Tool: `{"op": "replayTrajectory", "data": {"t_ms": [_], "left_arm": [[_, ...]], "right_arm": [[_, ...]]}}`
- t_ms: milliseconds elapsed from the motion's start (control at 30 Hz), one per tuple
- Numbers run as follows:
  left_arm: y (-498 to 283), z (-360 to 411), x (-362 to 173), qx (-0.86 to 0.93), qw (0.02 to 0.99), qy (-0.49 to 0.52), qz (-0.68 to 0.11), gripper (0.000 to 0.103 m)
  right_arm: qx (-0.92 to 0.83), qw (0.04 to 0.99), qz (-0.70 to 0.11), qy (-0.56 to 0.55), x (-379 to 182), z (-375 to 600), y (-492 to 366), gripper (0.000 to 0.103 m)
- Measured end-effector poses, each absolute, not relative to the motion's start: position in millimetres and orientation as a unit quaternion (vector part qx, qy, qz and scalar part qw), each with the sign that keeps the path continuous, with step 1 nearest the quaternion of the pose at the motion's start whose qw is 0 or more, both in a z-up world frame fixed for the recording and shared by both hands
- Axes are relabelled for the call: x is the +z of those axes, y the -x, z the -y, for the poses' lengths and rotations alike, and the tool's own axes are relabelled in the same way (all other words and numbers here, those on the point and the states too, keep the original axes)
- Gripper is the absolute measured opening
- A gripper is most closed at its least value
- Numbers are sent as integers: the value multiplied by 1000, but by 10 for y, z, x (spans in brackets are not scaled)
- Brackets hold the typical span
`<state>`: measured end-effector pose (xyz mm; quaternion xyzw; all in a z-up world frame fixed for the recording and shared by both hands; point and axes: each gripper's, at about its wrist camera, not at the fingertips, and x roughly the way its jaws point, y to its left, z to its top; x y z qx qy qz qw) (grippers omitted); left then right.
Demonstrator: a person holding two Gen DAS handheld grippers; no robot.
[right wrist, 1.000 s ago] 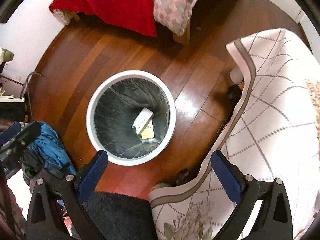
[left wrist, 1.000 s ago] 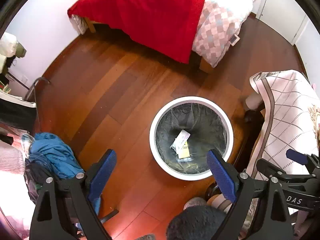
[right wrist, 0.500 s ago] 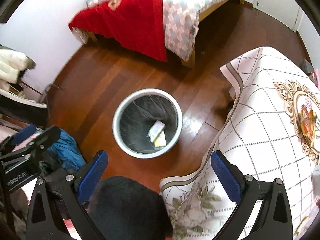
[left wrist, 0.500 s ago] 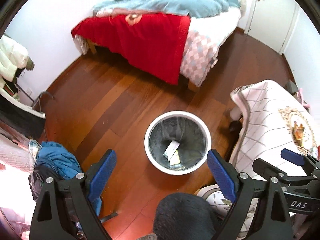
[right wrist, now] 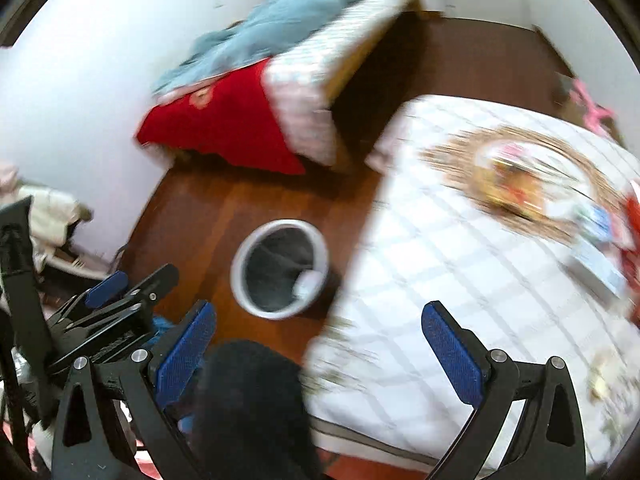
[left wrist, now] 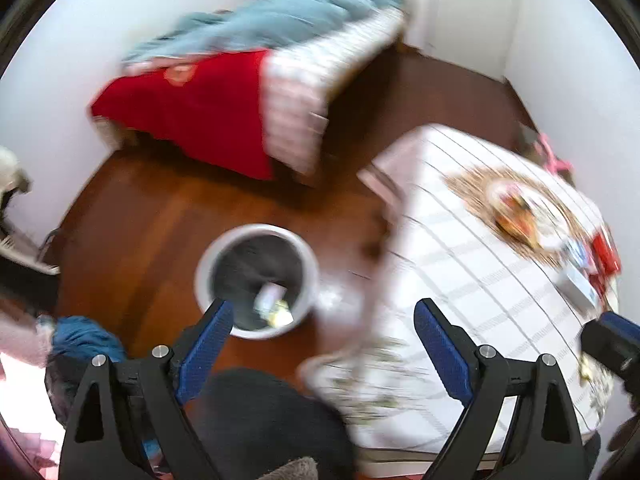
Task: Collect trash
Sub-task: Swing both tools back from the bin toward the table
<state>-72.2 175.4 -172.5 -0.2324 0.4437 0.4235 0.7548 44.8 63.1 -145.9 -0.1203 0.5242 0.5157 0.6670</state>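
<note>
From your left gripper (left wrist: 322,322), jaws apart and empty, the trash (left wrist: 582,276) lies on the table (left wrist: 460,240) far right of the bin (left wrist: 256,280); from your right gripper (right wrist: 320,340), likewise apart, trash (right wrist: 600,256) sits nearer, ahead-right.

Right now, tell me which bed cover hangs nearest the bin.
The red blanket, draped over the bed's edge toward the white bin; the blue one lies farther back.
</note>
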Motion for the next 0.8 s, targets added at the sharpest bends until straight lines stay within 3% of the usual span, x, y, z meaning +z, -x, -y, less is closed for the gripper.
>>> {"op": "replayTrajectory", "data": {"t_ms": [433, 733, 767, 800], "left_arm": [[-1868, -610, -2553, 231, 744, 293, -554, 92], [-2790, -592, -3024, 216, 680, 416, -564, 91], [-2828, -612, -3061, 221, 675, 424, -562, 87], [-2862, -626, -3107, 233, 668, 425, -565, 73]], "right_arm": [[216, 762, -611, 10, -2518, 1659, -3001, 103], [170, 739, -647, -80, -3060, 1985, -3737, 94], [170, 737, -648, -86, -3089, 1981, -3765, 92], [171, 737, -648, -86, -3111, 1957, -3789, 90]]}}
